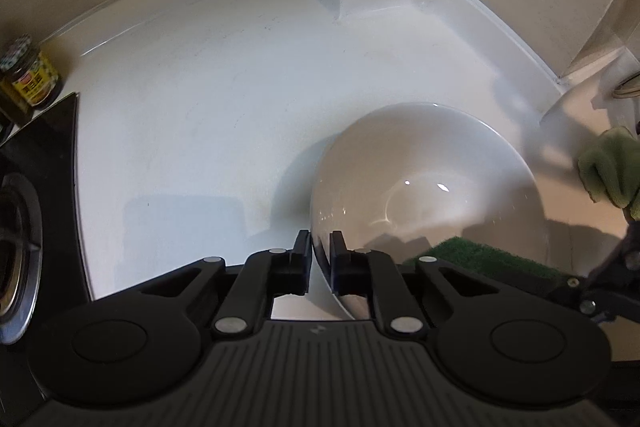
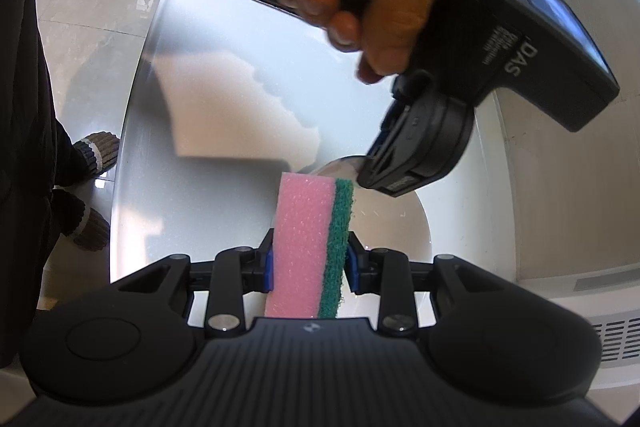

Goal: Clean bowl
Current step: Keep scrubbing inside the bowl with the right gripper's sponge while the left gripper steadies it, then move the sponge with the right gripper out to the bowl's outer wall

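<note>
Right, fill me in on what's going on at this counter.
A person is cleaning a white bowl with a handheld claw in each hand. The left claw is pinched on the bowl's near rim, steadying it on the white counter. The right claw grips a pink and green sponge upright, poised over the bowl; whether it touches yet is unclear. A green cloth sits off to the right, and a jar stands by the stove.

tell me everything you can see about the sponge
The sponge is a rectangular block, thick pink foam with a thinner green scouring layer along one side. It looks dry and clean. The right gripper clamps it upright between its blue-padded fingers, foam end pointing forward above the white bowl.
</note>
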A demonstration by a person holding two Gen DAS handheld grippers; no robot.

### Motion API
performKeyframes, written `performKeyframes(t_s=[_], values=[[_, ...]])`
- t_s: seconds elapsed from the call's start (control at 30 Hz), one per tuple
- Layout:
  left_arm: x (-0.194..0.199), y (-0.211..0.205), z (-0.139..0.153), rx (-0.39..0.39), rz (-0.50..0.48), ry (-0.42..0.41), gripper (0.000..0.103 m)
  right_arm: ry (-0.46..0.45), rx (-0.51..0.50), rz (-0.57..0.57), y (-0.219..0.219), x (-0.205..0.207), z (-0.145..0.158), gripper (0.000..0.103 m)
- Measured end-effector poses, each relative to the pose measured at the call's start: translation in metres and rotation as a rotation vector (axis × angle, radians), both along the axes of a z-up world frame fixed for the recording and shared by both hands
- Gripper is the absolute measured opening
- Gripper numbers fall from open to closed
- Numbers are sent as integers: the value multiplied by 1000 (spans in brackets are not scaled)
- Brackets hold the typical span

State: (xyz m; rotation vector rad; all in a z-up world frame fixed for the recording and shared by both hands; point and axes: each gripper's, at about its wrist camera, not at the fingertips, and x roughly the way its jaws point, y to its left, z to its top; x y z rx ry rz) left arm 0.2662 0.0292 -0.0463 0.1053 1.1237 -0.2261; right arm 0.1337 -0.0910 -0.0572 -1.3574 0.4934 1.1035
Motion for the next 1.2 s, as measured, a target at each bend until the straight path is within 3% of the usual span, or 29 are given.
performKeyframes(t_s=[0.27, 0.5, 0.73, 0.8, 0.9, 0.97, 1.07, 1.13, 1.2], values=[[-12, -5, 3, 36, 56, -14, 11, 9, 2, -2, -2, 2, 2, 28], [-36, -5, 10, 6, 108, -43, 13, 17, 9, -4, -1, 2, 3, 28], [-27, 3, 4, -33, 109, -45, 10, 31, 49, -48, -3, 5, 9, 28], [-28, 4, 3, -34, 108, -50, 10, 68, 110, -115, -8, 11, 18, 27], [-31, 6, 2, -45, 104, -53, 10, 179, 288, -312, -27, 31, 44, 27], [-35, 3, 2, -32, 94, -59, 12, 238, 447, -502, -51, 52, 65, 27], [-39, 3, 1, -30, 75, -71, 14, 263, 601, -795, -87, 84, 78, 27], [-41, 4, 1, -31, 63, -78, 14, 285, 628, -921, -105, 101, 75, 27], [-44, 4, 0, -31, 50, -86, 14, 378, 650, -1011, -119, 115, 66, 27]])
